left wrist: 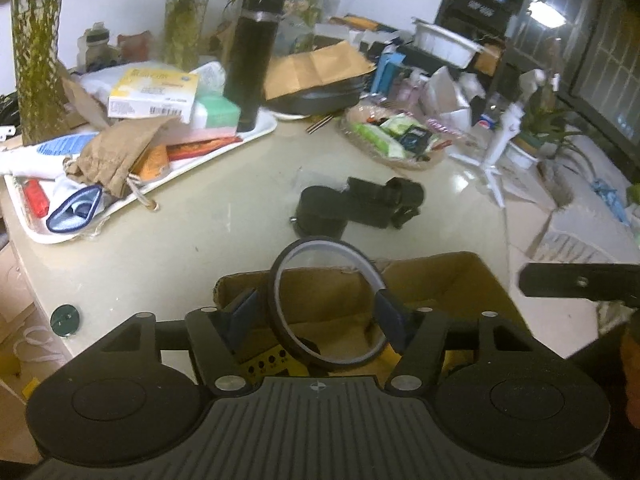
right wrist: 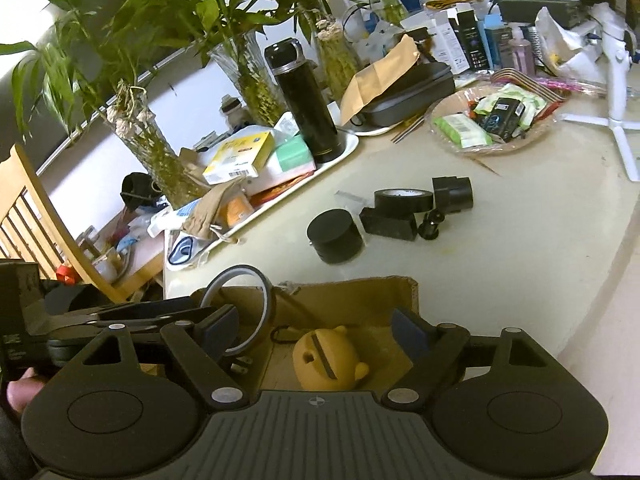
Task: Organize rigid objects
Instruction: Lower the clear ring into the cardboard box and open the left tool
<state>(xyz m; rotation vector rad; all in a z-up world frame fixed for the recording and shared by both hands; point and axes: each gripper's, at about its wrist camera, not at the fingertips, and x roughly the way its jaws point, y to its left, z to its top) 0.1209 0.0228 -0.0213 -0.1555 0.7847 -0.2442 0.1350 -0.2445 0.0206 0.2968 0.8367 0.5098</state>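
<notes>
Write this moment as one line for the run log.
left gripper: shut on tape ring | right gripper: open | below: box | black parts: on table

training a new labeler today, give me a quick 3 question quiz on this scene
1. True or false: the left gripper holds the tape ring over the cardboard box.
2. Which thing already lies in the box? A) black flask B) yellow toy C) white bowl
3. Fill in: the right gripper's jaws stand ____ with nothing between them.

Key:
1. True; the ring sits upright between its pads.
2. B, the yellow toy; the black flask stands on the white tray.
3. Open.
</notes>
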